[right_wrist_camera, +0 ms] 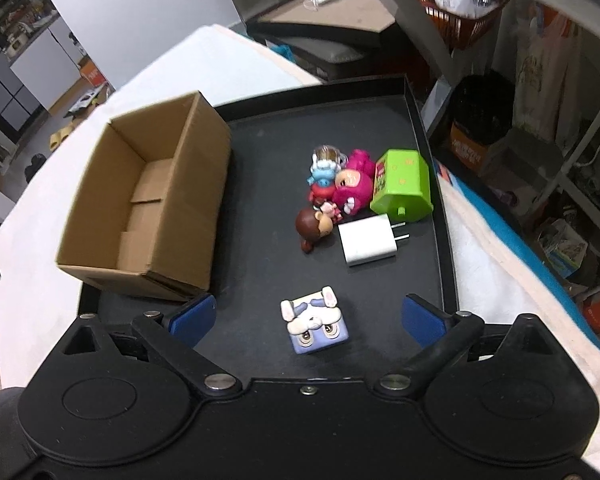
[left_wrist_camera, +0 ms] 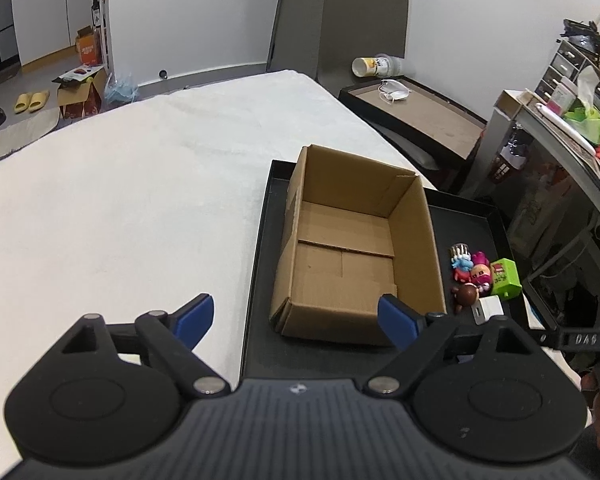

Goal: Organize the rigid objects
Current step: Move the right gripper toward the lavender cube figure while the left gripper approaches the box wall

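A black tray is seen on a white-covered surface, set at its right edge. An open cardboard box is placed on the left half of the tray, empty inside, its flaps folded flat on the bottom. In the left wrist view the box sits against the tray's left rim, with bare white surface wide open to the left of it.

The toys are grouped on the tray's right half, near the right rim: a green block toy, a pink figure touching it, a blue-and-red figure just beside the pink one, a brown-headed figure in front of them, and a white charger plug lying flat, touching the green block's near edge. A cube toy with a bunny face is set apart from the group, nearer the tray's front edge, with bare tray floor all around it.

The right claw is held apart, blue pads wide on either side of the cube toy, nothing gripped. The left claw is also held apart, nothing between the pads; its right pad overlaps the box's near right corner in view, contact cannot be told. Open tray floor is left between box and toy group.
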`<state>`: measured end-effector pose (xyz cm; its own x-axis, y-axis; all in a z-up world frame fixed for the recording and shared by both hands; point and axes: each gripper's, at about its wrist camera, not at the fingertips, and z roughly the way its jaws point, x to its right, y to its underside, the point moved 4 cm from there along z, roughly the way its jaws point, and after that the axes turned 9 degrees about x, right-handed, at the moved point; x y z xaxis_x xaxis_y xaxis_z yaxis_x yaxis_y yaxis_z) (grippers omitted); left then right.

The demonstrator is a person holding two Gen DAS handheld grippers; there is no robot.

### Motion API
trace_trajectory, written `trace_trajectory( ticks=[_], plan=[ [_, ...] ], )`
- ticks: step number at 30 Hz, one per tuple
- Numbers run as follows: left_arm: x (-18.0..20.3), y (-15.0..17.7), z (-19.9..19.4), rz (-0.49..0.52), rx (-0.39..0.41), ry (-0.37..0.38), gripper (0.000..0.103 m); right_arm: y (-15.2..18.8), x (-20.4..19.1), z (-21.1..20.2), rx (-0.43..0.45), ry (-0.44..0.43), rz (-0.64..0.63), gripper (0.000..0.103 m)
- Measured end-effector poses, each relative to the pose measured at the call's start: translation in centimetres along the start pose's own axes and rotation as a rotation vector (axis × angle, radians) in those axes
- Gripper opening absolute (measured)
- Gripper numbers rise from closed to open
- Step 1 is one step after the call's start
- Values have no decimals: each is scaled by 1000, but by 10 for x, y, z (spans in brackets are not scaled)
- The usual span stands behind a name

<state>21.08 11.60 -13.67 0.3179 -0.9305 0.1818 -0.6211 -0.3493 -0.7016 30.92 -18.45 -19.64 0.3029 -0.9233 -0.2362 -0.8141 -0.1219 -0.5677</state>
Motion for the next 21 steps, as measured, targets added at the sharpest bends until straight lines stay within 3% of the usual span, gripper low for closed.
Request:
trace_trajectory(
  ticks=[6,10,17,21],
  plan=[
    [-4,0,27,-18,-40,-4,71,3,2,16,-18,40,-58,97],
    [-5,2,45,-36,-72,-10,70,8,8,33,-67,49,-43,96],
    [-5,2,71,-59,-106,-21,54,15,7,56,-133,24,-46,96],
    [-6,2,83,-65,-123,-35,52,19,6,65,-169,29,-58,93]
  ],
)
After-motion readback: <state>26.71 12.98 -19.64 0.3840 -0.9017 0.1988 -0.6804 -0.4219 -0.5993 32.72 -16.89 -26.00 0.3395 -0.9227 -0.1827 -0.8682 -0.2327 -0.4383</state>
